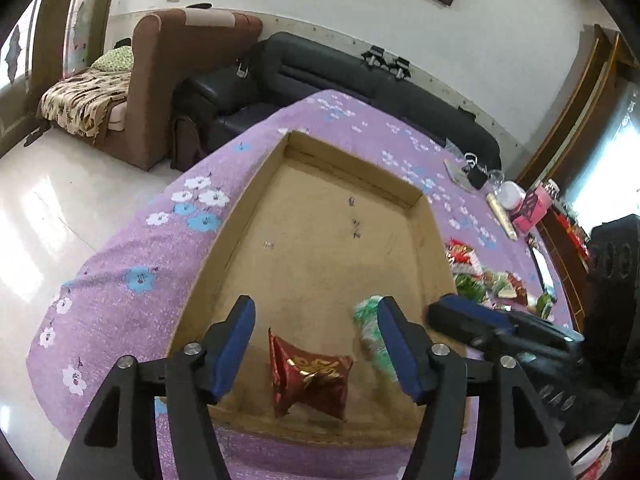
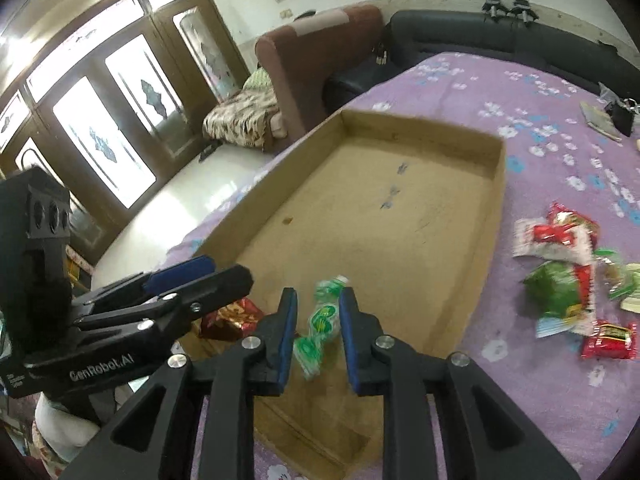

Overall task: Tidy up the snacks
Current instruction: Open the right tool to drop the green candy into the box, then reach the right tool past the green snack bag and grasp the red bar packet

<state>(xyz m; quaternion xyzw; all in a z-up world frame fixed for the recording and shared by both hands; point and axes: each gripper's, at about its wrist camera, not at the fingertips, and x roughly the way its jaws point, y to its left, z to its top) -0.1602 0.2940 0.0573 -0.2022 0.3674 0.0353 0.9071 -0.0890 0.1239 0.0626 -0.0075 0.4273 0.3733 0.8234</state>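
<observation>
A shallow cardboard box [image 1: 320, 208] [image 2: 400, 216] lies on the purple flowered cloth. A red snack packet [image 1: 310, 380] [image 2: 230, 316] rests on the box floor at its near end. My left gripper [image 1: 316, 320] [image 2: 192, 276] hangs open over it, and its pads do not touch the packet. A green packet [image 2: 320, 320] [image 1: 370, 328] shows blurred between the pads of my right gripper [image 2: 318, 332] [image 1: 444, 310], which stand slightly apart and do not press on it. Both grippers sit side by side above the box's near edge.
A pile of red and green snack packets [image 2: 568, 276] [image 1: 480, 276] lies on the cloth right of the box. A pink box [image 1: 528, 208], a roll and keys sit further back. The table edge drops to a tiled floor on the left; sofas stand behind.
</observation>
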